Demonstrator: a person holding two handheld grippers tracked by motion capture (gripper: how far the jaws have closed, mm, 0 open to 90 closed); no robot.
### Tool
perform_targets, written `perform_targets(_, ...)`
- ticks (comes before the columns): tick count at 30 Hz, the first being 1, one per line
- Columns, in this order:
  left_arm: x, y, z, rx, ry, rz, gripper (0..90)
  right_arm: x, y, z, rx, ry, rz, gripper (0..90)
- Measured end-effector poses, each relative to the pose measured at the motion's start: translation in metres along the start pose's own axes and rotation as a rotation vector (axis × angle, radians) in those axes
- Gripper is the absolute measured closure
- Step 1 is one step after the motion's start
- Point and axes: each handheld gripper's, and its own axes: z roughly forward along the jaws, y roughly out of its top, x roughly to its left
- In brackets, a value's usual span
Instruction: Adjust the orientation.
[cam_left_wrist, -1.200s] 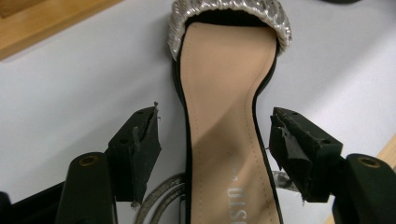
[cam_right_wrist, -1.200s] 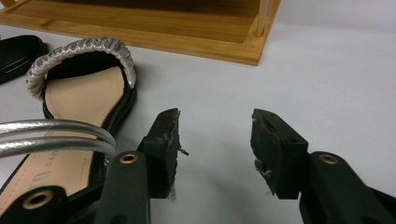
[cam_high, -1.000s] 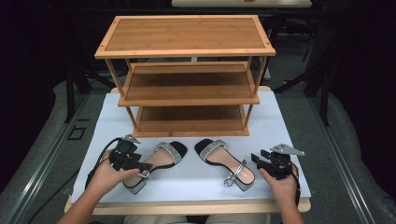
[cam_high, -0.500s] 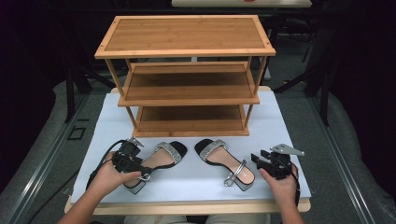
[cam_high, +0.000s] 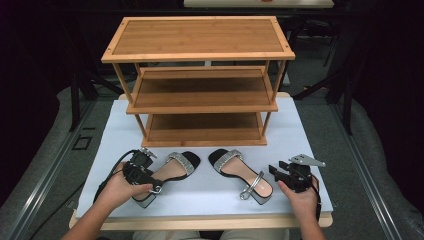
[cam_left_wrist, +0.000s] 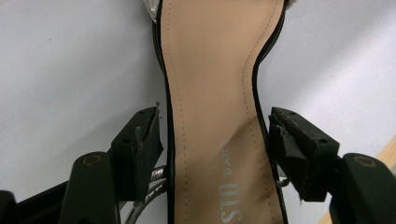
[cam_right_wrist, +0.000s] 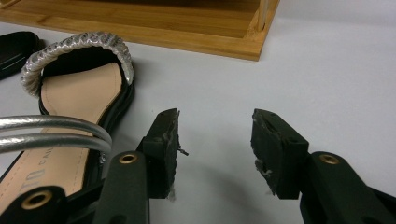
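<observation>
Two black sandals with silver straps lie side by side on the white table, toes toward the rack. My left gripper (cam_high: 149, 179) hovers over the heel end of the left sandal (cam_high: 176, 167). In the left gripper view that gripper (cam_left_wrist: 215, 149) is open, its jaws straddling the narrow waist of the tan insole (cam_left_wrist: 210, 84) with a thin gap on each side. My right gripper (cam_high: 276, 171) rests just right of the right sandal (cam_high: 239, 172), near its heel. It stands open (cam_right_wrist: 215, 140) over bare table, and the right sandal (cam_right_wrist: 79, 98) with its silver ankle loop lies to its left.
A three-tier wooden shoe rack (cam_high: 200, 90) stands at the back of the white table (cam_high: 305, 135), its bottom shelf (cam_right_wrist: 187, 32) just beyond the sandals' toes. The front edge of the table runs close behind both hands.
My left gripper has shifted slightly down and forward over the left sandal's heel end. The right gripper and both sandals have stayed put.
</observation>
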Motion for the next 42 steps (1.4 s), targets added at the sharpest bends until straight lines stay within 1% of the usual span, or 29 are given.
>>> perform_targets(1, 0.000, 0.000, 0.001, 0.001, -0.008, 0.001, 37.4, 0.000, 0.000, 0.000, 0.000, -0.001, 0.002, 50.8)
perform_targets(2, -0.001, 0.000, 0.001, 0.003, -0.006, 0.002, 39.6, 0.000, 0.000, 0.000, -0.001, 0.000, 0.000, 50.8)
perform_targets(4, -0.001, 0.001, 0.001, 0.011, -0.002, 0.005, 40.0, 0.000, 0.000, 0.000, 0.000, 0.001, 0.001, 50.8)
perform_targets(5, -0.002, 0.002, 0.001, 0.007, -0.002, -0.003, 40.2, 0.000, 0.000, 0.000, 0.000, 0.002, 0.001, 50.8)
perform_targets(7, -0.001, 0.002, 0.001, 0.013, -0.005, -0.006, 40.4, -0.001, 0.000, 0.000, 0.000, 0.000, -0.001, 50.8)
perform_targets(9, 0.000, 0.004, 0.001, 0.020, -0.006, -0.002, 40.8, 0.000, 0.000, 0.000, 0.000, 0.000, 0.002, 50.8)
perform_targets(12, 0.001, 0.006, 0.001, 0.033, 0.006, 0.014, 41.8, -0.001, 0.000, 0.000, -0.001, 0.002, 0.003, 50.8)
perform_targets(14, 0.002, 0.009, 0.000, 0.056, 0.011, 0.037, 42.0, -0.001, 0.000, 0.000, -0.002, 0.001, 0.003, 50.8)
perform_targets(15, 0.003, 0.010, 0.001, 0.064, 0.011, 0.040, 42.1, -0.001, 0.000, 0.000, -0.003, -0.001, 0.003, 50.8)
perform_targets(18, 0.008, 0.014, 0.000, 0.091, -0.003, 0.071, 42.2, -0.001, 0.000, -0.001, -0.013, -0.006, 0.003, 50.8)
perform_targets(21, 0.015, 0.017, 0.000, 0.108, -0.029, 0.081, 42.2, -0.002, 0.000, -0.001, -0.010, -0.007, 0.008, 50.8)
perform_targets(23, 0.016, 0.018, 0.000, 0.120, -0.033, 0.094, 42.2, -0.003, -0.001, -0.002, -0.012, -0.008, 0.006, 50.8)
perform_targets(27, 0.013, 0.021, 0.001, 0.145, -0.020, 0.101, 41.7, -0.003, -0.001, -0.002, -0.020, -0.011, 0.009, 50.5)
perform_targets(29, 0.013, 0.023, 0.001, 0.156, -0.017, 0.096, 41.3, -0.003, -0.001, -0.002, -0.021, -0.009, 0.010, 50.4)
perform_targets(36, 0.013, 0.026, 0.004, 0.178, -0.024, 0.088, 40.9, -0.003, -0.001, -0.001, -0.031, -0.004, 0.017, 50.3)
perform_targets(38, 0.013, 0.027, 0.005, 0.186, -0.020, 0.086, 40.9, -0.003, -0.001, -0.001, -0.023, -0.002, 0.016, 50.2)
perform_targets(41, 0.013, 0.030, 0.007, 0.211, -0.022, 0.095, 41.0, -0.003, -0.001, -0.001, -0.022, -0.004, 0.015, 50.2)
perform_targets(42, 0.012, 0.031, 0.008, 0.215, -0.020, 0.092, 40.9, -0.003, -0.001, -0.001, -0.021, -0.003, 0.015, 50.2)
